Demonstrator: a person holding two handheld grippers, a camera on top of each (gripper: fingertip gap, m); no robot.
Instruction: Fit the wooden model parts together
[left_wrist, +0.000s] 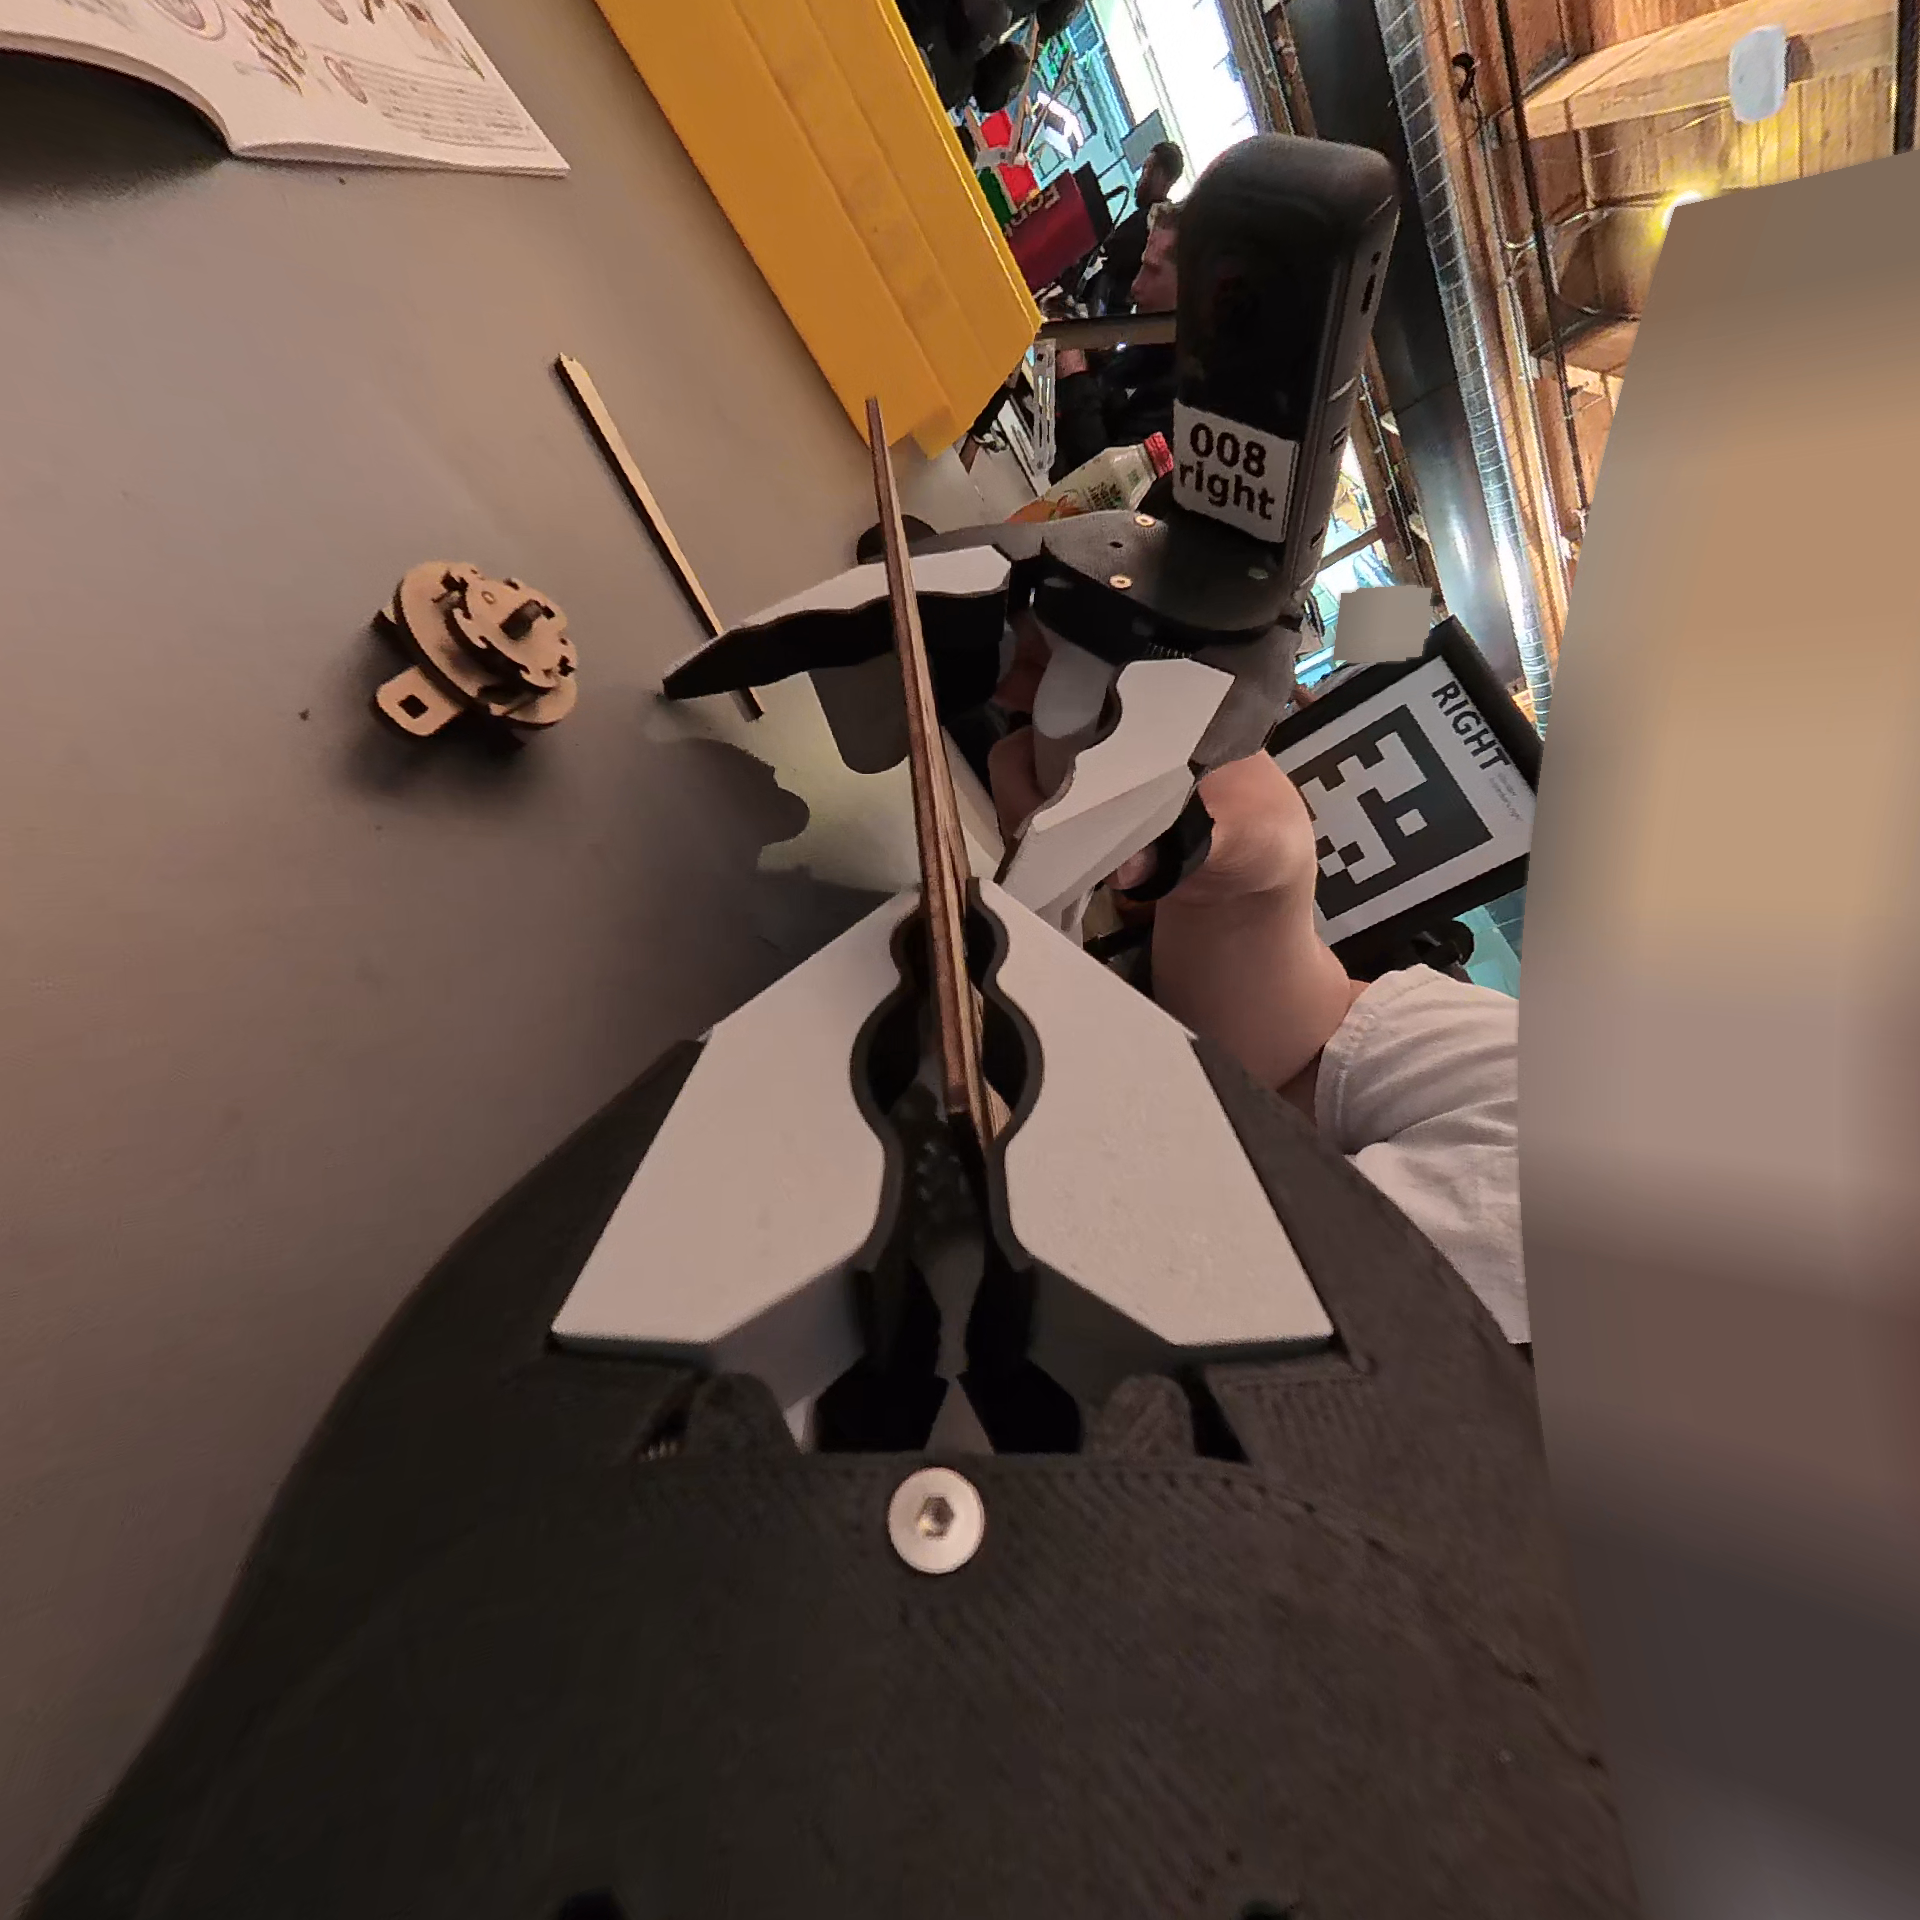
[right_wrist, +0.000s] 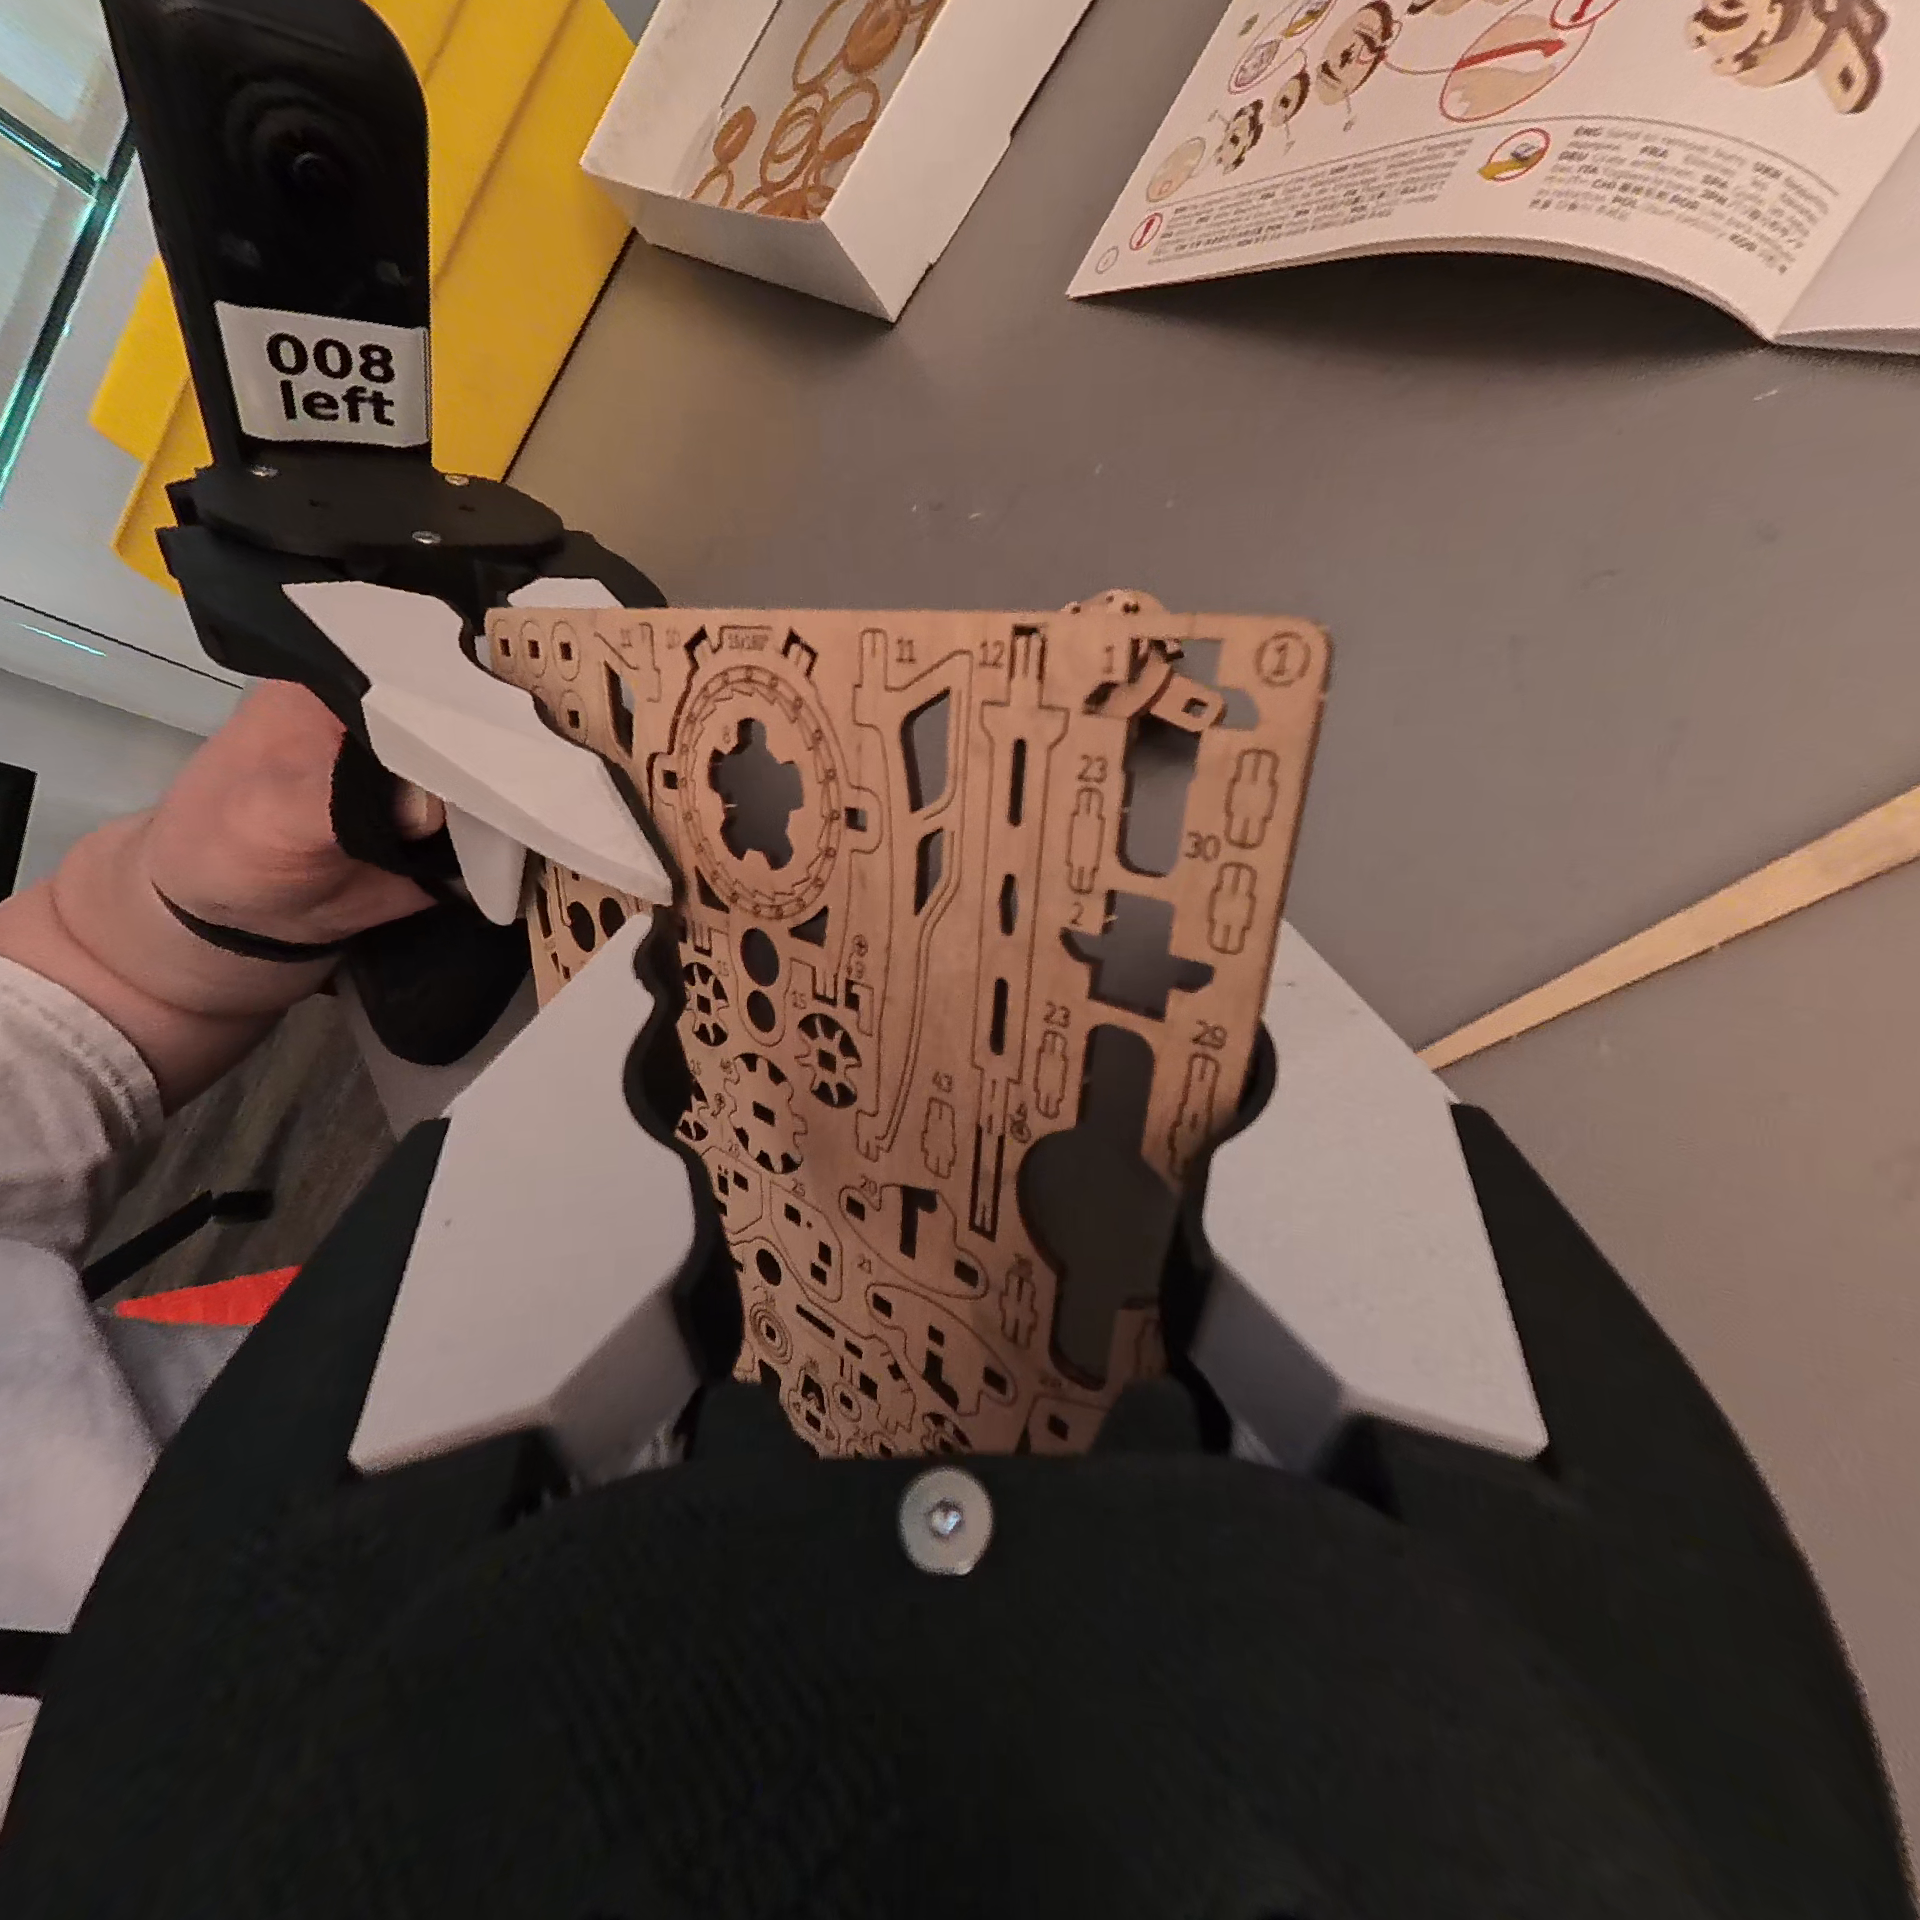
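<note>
Above the grey table (right_wrist: 1351, 499), the left gripper (left_wrist: 951, 935) pinched the edge of a laser-cut plywood parts sheet (right_wrist: 935, 935), holding it upright. The right gripper (right_wrist: 956, 1039) stood spread wide, its fingers (right_wrist: 540, 1195) flanking the sheet's flat face. A small assembled wooden hub (left_wrist: 473, 655) lay on the table near a thin wooden strip (left_wrist: 649, 520), beside an open instruction booklet (right_wrist: 1507, 177).

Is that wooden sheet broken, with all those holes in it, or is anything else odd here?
Nothing looks damaged. The wooden sheet has clean-edged gaps where parts have been pushed out. The left gripper is clamped on its edge; the right gripper is open around it. A small assembled piece and a thin stick lie on the table.
</note>
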